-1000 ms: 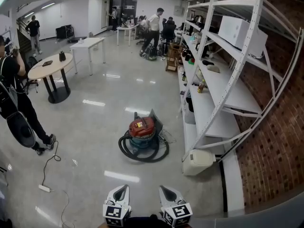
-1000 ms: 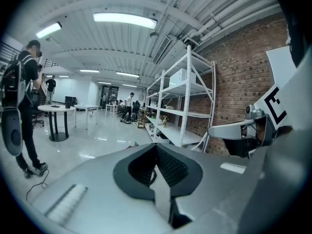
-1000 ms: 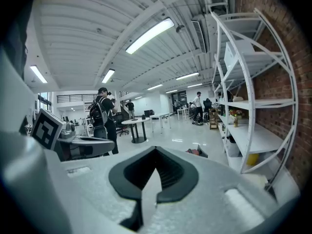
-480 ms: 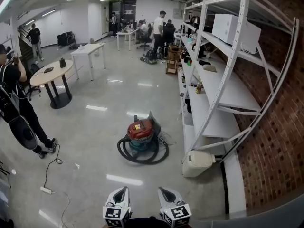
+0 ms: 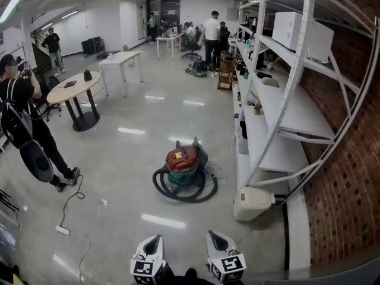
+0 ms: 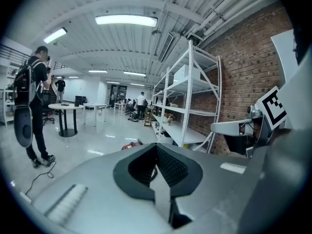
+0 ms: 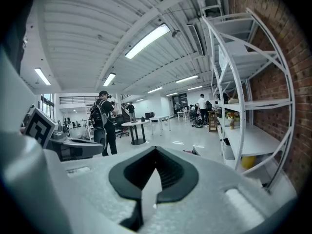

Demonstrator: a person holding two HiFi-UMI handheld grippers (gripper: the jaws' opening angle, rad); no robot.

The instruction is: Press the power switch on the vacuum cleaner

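Note:
The vacuum cleaner stands on the glossy floor mid-room: a red lid on a teal drum, with a black hose coiled round its base. It is well ahead of both grippers. My left gripper and right gripper are low at the bottom edge, side by side, both shut and holding nothing. Over the left gripper, only the vacuum's red top shows. Over the right gripper, a sliver of the vacuum peeks past the jaw.
White metal shelving runs along the brick wall on the right, with a white lidded bin at its foot. A person with a backpack stands at left. A power strip and cable lie on the floor. A round table stands beyond.
The head view has shifted a little, so the vacuum cleaner sits slightly more to the right. Both grippers stay low and shut.

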